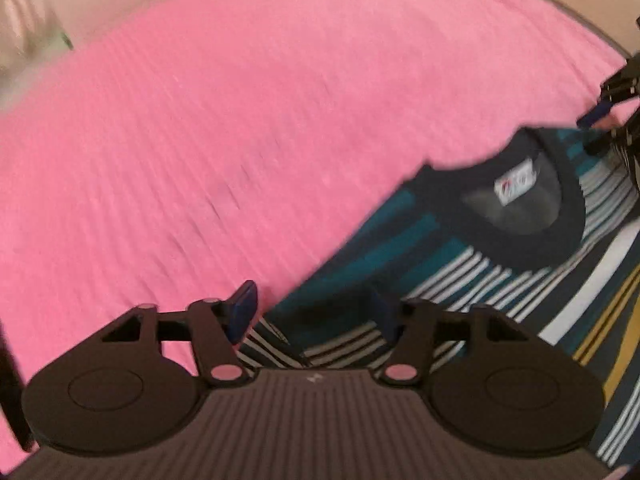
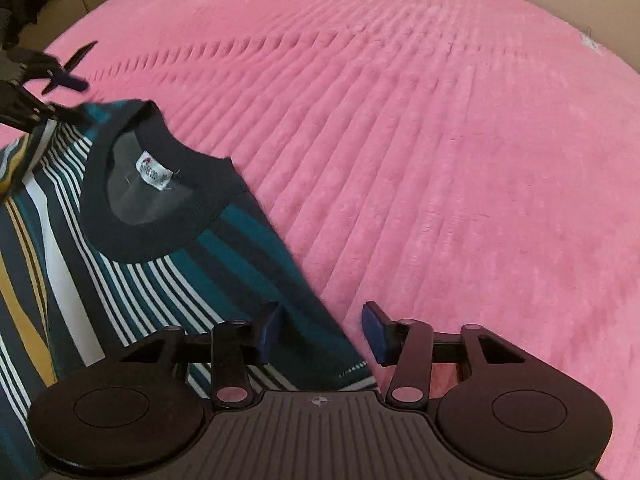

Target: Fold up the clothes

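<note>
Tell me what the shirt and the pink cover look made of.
Shirt: probably a soft matte knit, judging by its ribbed dark collar and limp drape. Pink cover: likely plush fleece, with a fuzzy ribbed surface that dents.

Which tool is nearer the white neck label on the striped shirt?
Hard to call; neither is clearly nearer. The left tool sits open at one shoulder, the right tool open at the other, with the label between them.

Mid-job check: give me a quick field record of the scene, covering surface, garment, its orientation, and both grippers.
surface: pink ribbed blanket
garment: striped shirt, spread flat, not yet folded
collar: dark collar with white label, facing up
left gripper: open, over one shoulder edge
right gripper: open, over the other shoulder edge
</note>
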Action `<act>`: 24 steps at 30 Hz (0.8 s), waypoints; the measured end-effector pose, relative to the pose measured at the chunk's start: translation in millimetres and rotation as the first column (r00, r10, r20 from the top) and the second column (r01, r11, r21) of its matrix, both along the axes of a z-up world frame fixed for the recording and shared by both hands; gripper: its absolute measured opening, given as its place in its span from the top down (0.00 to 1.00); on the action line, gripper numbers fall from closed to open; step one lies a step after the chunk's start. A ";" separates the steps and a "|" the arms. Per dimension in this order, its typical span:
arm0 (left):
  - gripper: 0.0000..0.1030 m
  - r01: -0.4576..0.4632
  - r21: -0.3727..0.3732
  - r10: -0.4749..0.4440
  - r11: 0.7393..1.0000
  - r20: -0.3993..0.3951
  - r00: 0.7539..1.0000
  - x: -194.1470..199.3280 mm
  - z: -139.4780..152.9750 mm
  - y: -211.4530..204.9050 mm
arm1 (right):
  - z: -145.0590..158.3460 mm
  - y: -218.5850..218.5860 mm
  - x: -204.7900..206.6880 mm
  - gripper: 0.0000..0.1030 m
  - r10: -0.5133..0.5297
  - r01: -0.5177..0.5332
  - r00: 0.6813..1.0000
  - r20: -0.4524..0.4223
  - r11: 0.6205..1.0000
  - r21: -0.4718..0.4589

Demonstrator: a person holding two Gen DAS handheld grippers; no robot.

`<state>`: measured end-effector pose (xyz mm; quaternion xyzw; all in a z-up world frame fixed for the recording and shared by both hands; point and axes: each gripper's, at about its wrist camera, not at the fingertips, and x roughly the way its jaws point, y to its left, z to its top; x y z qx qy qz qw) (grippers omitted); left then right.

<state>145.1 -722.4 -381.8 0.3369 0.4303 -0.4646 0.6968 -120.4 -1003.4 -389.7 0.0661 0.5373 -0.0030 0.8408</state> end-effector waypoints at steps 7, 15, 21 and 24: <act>0.97 0.040 0.015 -0.041 0.999 0.031 0.999 4.9 13.6 -5.4 | 42.1 4.2 4.6 0.99 0.028 -0.023 0.999 0.046 0.993 -0.117; 0.93 -0.100 -0.038 0.103 0.994 0.077 0.992 11.4 1.0 7.3 | 26.5 -13.8 45.8 0.86 -0.036 0.047 0.997 0.070 0.986 -0.160; 0.81 -0.151 -0.075 0.159 0.986 0.109 0.981 -5.0 14.3 36.3 | 39.2 -13.6 -12.6 0.38 -0.265 0.285 0.946 0.185 0.954 -0.093; 0.82 -0.171 -0.091 0.179 0.981 0.092 0.980 -26.9 27.9 58.0 | 53.0 -7.1 -77.3 0.38 -0.410 0.417 0.885 0.221 0.909 0.015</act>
